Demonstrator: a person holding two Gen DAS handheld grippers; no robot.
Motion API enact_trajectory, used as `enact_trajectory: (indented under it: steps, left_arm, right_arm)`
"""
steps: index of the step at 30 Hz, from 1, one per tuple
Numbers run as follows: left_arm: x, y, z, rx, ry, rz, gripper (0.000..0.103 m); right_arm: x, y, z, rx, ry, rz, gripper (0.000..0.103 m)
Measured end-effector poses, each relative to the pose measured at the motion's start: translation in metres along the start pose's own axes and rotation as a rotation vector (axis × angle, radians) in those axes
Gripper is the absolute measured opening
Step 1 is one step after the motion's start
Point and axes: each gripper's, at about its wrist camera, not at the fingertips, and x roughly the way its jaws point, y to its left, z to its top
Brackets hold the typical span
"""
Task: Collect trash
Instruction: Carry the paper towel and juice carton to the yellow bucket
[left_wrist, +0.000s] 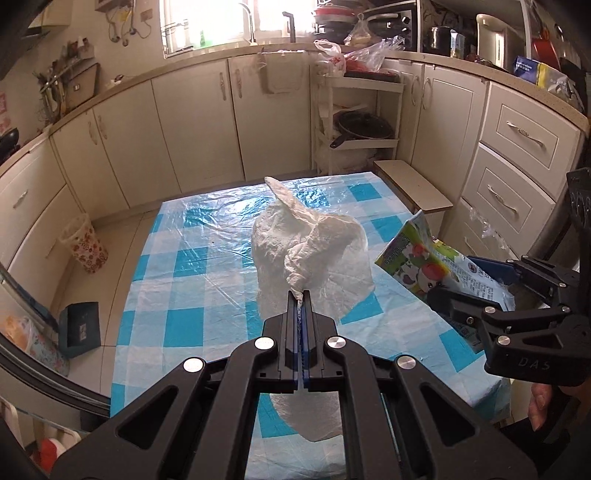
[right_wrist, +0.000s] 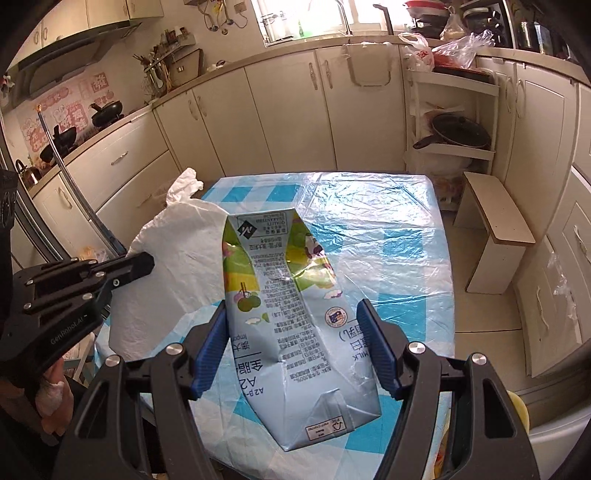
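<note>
A white plastic trash bag (left_wrist: 310, 254) hangs over the blue-checked table (left_wrist: 177, 280). My left gripper (left_wrist: 300, 295) is shut on a twisted handle of the bag and holds it up. The bag also shows in the right wrist view (right_wrist: 177, 254), with the left gripper (right_wrist: 140, 264) beside it. A flattened milk carton (right_wrist: 291, 314), light blue with green fruit print, sits between the blue pads (right_wrist: 210, 350) of my right gripper (right_wrist: 291, 339), which is shut on it above the table. In the left wrist view the carton (left_wrist: 428, 266) and right gripper (left_wrist: 476, 291) are right of the bag.
A floral waste bin (left_wrist: 85, 245) stands on the floor left of the table. A small wooden stool (left_wrist: 413, 184) is at the far right corner. Cream cabinets (left_wrist: 207, 122) and a shelf rack with a pan (left_wrist: 358, 125) line the back.
</note>
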Motion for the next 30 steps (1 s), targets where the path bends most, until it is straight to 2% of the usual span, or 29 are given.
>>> enact_trajectory:
  steps: [14,18,21,25,30]
  left_arm:
    - [-0.003,-0.027,0.004,0.041,-0.027,-0.019,0.002]
    - [-0.003,-0.039,0.006,0.053,-0.032,-0.054,0.002]
    - [-0.004,-0.053,0.007,0.069,-0.040,-0.108,0.002]
    - [-0.002,-0.082,0.002,0.110,-0.032,-0.182,0.002]
    - [0.003,-0.131,-0.006,0.159,0.008,-0.291,0.002]
  right_arm:
    - [-0.018,-0.022,-0.009,0.020,-0.027,-0.043,0.067]
    - [-0.031,-0.040,-0.015,0.034,-0.033,-0.090,0.067]
    - [-0.043,-0.063,-0.024,0.054,-0.024,-0.153,0.067]
    - [-0.054,-0.105,-0.044,0.101,0.032,-0.274,0.067]
    - [-0.047,-0.165,-0.082,0.180,0.188,-0.395,0.067]
